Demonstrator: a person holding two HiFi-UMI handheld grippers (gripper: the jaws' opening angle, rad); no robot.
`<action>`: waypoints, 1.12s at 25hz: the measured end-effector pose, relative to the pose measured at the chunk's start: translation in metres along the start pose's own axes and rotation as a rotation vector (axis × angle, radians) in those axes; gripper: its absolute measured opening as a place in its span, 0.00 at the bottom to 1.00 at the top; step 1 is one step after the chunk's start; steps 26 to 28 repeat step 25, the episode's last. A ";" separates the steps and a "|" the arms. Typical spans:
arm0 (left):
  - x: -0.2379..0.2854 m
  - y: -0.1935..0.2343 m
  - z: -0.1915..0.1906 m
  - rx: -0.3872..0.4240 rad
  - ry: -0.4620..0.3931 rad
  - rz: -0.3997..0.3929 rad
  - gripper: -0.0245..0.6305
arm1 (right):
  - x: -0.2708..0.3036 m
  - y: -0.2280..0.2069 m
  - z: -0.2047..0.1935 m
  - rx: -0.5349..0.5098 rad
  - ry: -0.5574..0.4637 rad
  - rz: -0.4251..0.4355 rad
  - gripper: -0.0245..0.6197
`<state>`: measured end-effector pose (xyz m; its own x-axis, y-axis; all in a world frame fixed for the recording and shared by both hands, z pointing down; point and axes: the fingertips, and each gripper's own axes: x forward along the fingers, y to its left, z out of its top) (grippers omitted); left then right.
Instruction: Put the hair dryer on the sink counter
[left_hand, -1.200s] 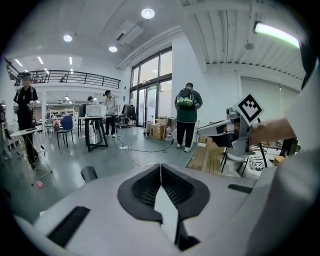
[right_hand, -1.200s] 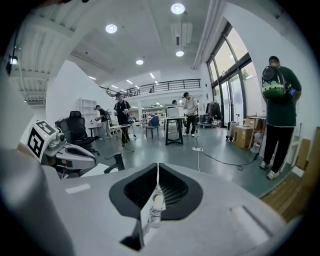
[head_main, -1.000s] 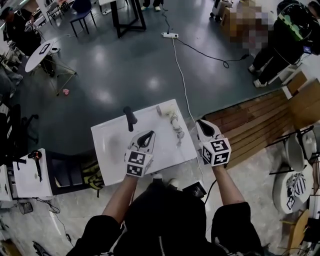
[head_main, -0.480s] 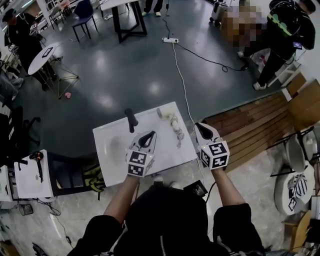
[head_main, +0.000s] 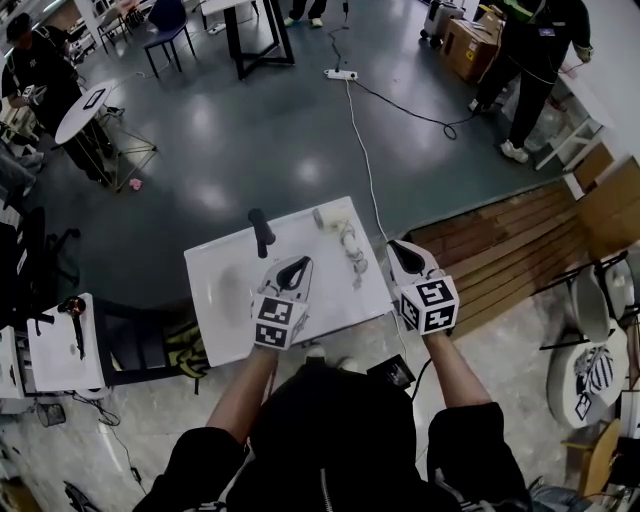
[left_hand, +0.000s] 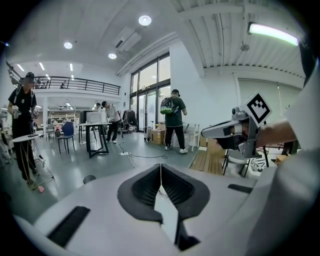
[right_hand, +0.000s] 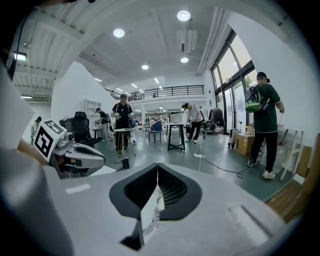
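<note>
Resting on the desk (head_main: 330, 300), the hair dryer (head_main: 333, 222) lay above, between left gripper (head_main: 297, 266) and right gripper (head_main: 394, 246); both jaws were together, empty.

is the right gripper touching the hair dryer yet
Apart. The head view shows a clear gap between the right gripper's closed tips and the hair dryer, which lies on the sink counter.

Readable text: none in any view.
Left gripper (head_main: 295, 268), left marker cube (head_main: 277, 322): black-and-white square patterns, no letters or digits.
Right gripper (head_main: 395, 246), right marker cube (head_main: 430, 304): the same kind of square patterns, no letters or digits.
Cardboard box (head_main: 468, 48), far right: any print is too small to read.
</note>
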<state>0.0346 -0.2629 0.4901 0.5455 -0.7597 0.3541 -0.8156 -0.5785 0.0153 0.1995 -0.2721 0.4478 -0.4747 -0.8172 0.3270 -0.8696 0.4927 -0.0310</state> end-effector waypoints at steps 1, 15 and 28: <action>0.001 -0.001 0.001 0.002 -0.001 0.000 0.06 | 0.000 -0.001 0.000 -0.001 0.000 0.001 0.05; 0.005 0.001 -0.005 -0.011 0.009 0.003 0.06 | 0.009 0.003 -0.009 -0.003 0.032 0.026 0.05; 0.009 0.008 -0.019 -0.031 0.055 0.000 0.06 | 0.020 0.007 -0.017 0.011 0.046 0.041 0.05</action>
